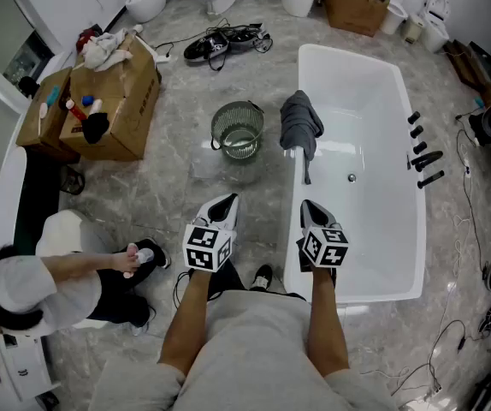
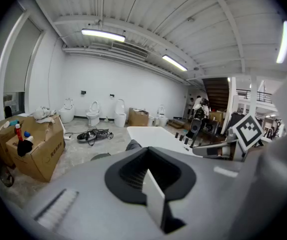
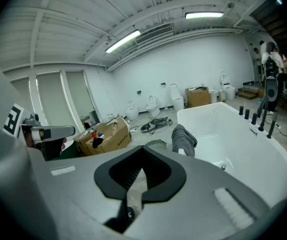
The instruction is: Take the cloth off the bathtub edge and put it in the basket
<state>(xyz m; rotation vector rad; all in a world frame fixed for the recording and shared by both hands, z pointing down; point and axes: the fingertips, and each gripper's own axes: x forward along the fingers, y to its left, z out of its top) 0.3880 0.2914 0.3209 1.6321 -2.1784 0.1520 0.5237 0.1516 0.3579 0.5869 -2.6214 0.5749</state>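
Grey cloth [image 1: 300,122] on bathtub edge [image 1: 298,67] at one o'clock, basket [image 1: 220,118] at eleven, holds left gripper [image 1: 228,199] and right gripper [image 1: 307,204] shut, empty.

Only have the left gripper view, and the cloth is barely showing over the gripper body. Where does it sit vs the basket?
Observer: In the head view the grey cloth is draped over the left rim of the bathtub. The wire basket stands on the floor just left of it.
Operator: Right gripper on it?
Observer: No. The right gripper has its jaws together with nothing between them, short of the cloth.
Operator: Anyone nearby?
Observer: A person crouches on the floor at far left, apart from the basket.
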